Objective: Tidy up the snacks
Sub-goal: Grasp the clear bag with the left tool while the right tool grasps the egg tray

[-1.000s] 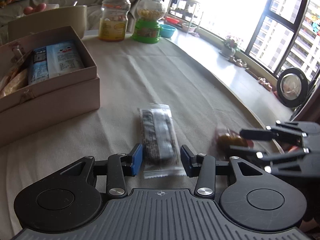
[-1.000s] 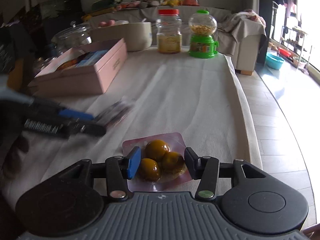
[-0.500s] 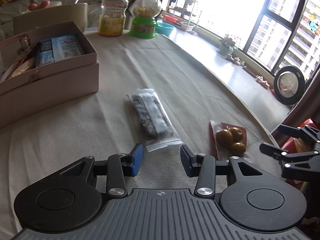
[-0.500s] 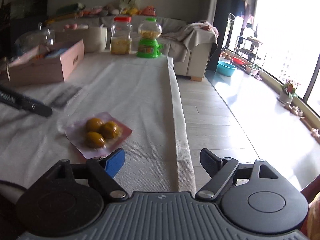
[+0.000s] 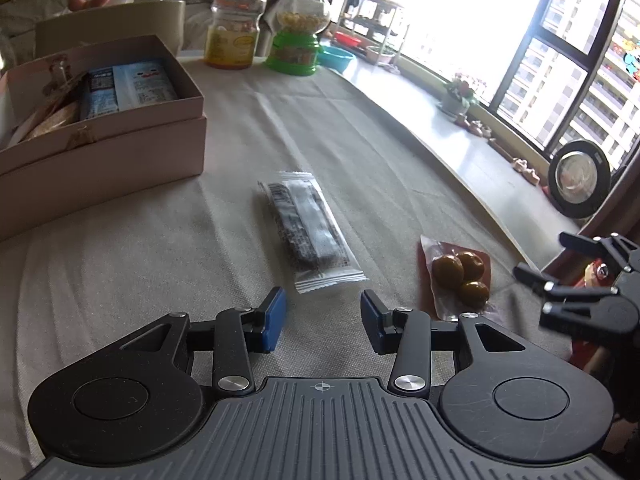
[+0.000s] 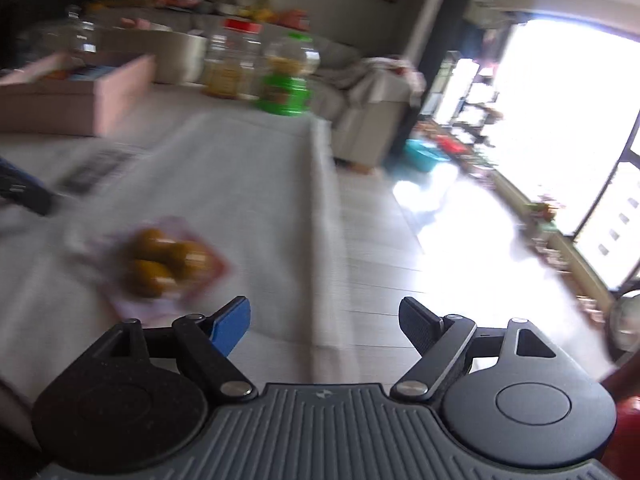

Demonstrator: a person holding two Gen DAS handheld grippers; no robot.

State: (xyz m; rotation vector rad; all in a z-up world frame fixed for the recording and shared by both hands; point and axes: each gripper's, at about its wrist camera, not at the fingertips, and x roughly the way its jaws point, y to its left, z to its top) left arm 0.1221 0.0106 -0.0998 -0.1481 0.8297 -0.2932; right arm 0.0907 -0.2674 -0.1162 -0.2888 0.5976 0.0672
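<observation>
— What is seen of the room and the surface?

— A living room with tall windows is shown, and a worktop [image 5: 360,136] covered in a pale cloth. A pink box [image 5: 120,148] is set at the far left of it, with a blue-and-white packet [image 5: 128,86] lying inside. Behind it, a red-lidded jar [image 5: 236,30] and a green candy dispenser [image 5: 298,36] are placed side by side.

— Where are the snacks found?

— A dark bar in a clear wrapper [image 5: 312,232] is laid flat on the cloth, just ahead of the left gripper [image 5: 322,314]. A pouch of three brown balls [image 5: 460,276] is laid to the right of it, near the worktop's edge, apart from the bar.

— How are the grippers held?

— The left gripper is held with its jaws apart and nothing between them; the wrapper's near end is just beyond the tips. The right gripper [image 6: 326,320] is spread wide, also unloaded, and is seen beside the worktop's edge. In its blurred view the pouch [image 6: 164,264] is found ahead and to the left of its blue pad [image 6: 230,324].
</observation>
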